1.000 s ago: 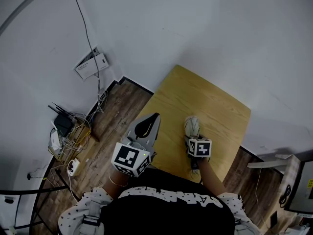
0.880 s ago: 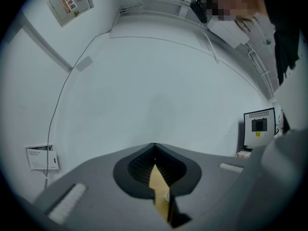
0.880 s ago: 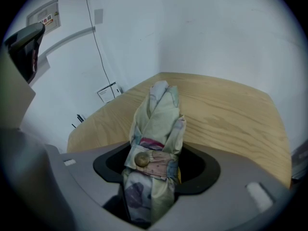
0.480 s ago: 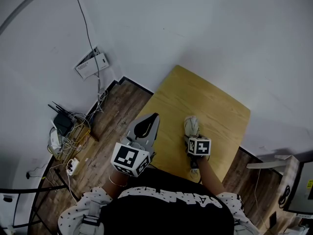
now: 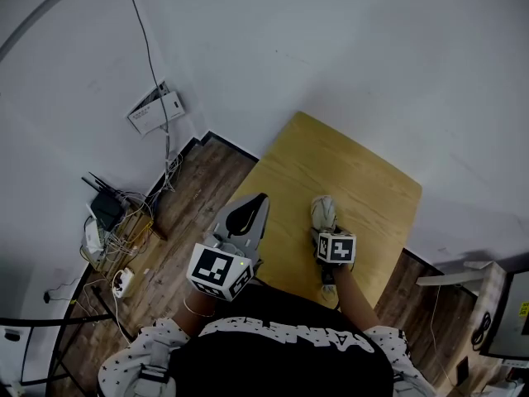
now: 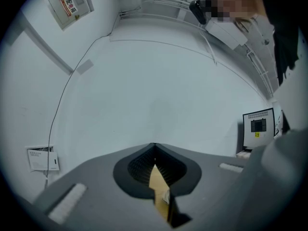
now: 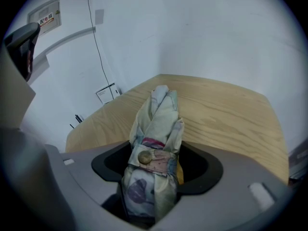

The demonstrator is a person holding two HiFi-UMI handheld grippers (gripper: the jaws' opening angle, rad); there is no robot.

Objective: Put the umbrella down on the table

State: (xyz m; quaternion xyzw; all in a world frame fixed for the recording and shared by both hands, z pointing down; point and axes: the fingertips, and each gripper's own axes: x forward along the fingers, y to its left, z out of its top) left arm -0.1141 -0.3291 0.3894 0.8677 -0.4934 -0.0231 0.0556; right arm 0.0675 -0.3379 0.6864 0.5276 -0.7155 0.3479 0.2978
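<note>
Your right gripper [image 7: 156,172], whose jaws have just been opening wide, loosely straddles the folded umbrella [image 7: 159,124], which lies on the wooden table [image 7: 231,114] with its long axis pointing away toward the far edge, while your left gripper [image 5: 248,213], tips pressed together, idles by the table's left edge.

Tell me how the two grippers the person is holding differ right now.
The left gripper has its jaws together with nothing between them. The right gripper has its jaws apart; they have just been opening, and the folded umbrella lies between them on the table. The left gripper points level at the wall, while the right gripper tilts down at the table. Both share the same grey two-jaw design.
</note>
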